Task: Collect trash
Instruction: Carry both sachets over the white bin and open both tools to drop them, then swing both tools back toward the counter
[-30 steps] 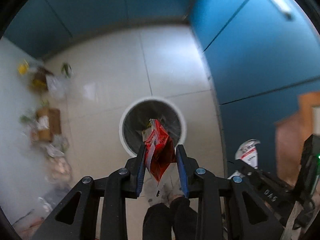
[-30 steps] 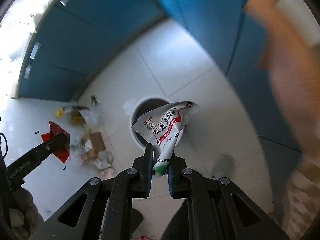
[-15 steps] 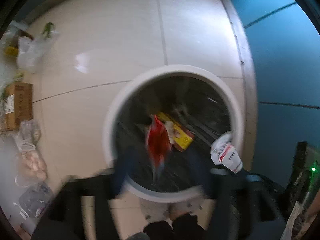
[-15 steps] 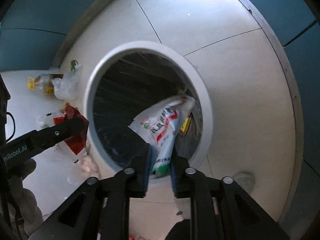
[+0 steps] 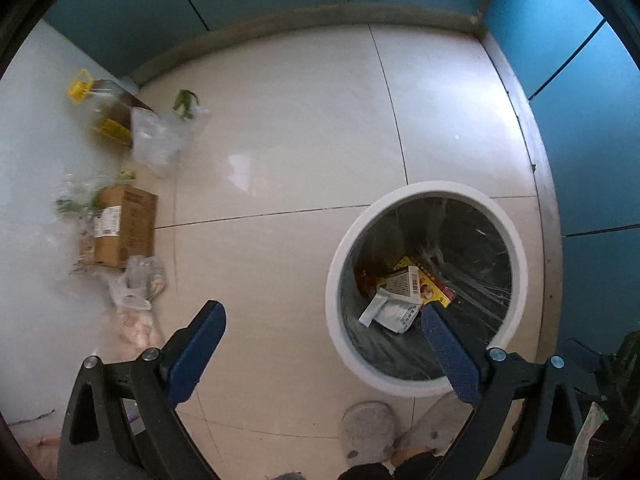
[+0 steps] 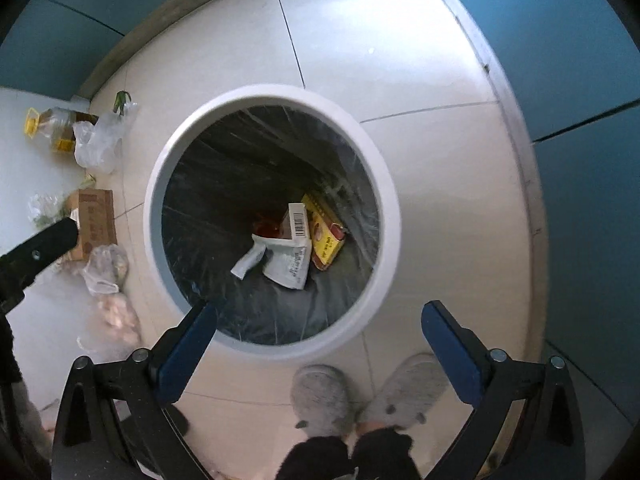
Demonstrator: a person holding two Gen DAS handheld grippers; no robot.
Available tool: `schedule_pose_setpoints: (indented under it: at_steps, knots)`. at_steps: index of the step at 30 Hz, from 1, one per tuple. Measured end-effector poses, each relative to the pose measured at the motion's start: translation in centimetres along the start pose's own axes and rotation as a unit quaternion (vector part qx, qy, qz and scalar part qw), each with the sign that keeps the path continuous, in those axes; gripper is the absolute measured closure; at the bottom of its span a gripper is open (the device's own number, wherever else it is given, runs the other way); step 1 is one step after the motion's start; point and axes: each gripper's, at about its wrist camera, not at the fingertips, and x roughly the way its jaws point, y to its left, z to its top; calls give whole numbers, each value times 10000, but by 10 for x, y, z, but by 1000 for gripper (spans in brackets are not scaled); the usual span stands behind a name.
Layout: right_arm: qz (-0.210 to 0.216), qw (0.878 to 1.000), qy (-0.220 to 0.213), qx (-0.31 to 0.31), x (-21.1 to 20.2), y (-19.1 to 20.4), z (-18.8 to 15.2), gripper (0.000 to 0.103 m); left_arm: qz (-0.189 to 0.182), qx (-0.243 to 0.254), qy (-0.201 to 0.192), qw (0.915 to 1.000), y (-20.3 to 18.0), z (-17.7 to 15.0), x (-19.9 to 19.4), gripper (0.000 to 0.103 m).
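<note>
The left gripper (image 5: pixel 322 326) has just been opening and now its blue pads (image 5: pixel 196 350) stand wide apart, with nothing between them. The right gripper (image 6: pixel 318 320) has just been opening too — its jaws are spread wide and hold nothing.

Both point down at the floor. The round white trash bin (image 6: pixel 394 216) fills the middle of the right wrist view, and sits at about 4 o'clock in the left wrist view (image 5: pixel 334 280). It has a clear shiny liner over a dark inside.

The trash lies at the bottom: a white pouch (image 6: pixel 290 262) with small print, crumpled at one corner, a white box with a barcode (image 6: pixel 299 221), a yellow box (image 6: pixel 326 236) and a bit of red wrapper (image 6: pixel 267 225).

More trash is on the floor at 9 o'clock — a cardboard box (image 5: pixel 126 226), plastic bags (image 5: pixel 154 142) and an oil bottle (image 5: pixel 100 110).

Grey slippers (image 6: pixel 320 398) stand at 6 o'clock.
</note>
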Motion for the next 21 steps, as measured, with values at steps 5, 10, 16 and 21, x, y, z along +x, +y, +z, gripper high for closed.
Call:
schedule_pose_setpoints:
  at_steps: [5,10,16,21]
  knots:
    - [-188,9996,-156,-107,-55,7,-12,0,160,-26,-47,9999,8,-11,-51,3]
    - [-240,9993,-254,-106,-123,12,-27,0,191,-38,-37,9998,13,-24,-112,3]
    - [-292,9981,-509,-179,-218,18,-52,0,152,-104,-111,9998,21,-41,-188,3]
    - [-222,9969,-737,-170,-302,25,-77,0,121,-9,-308,9995,21,-59,-260,3]
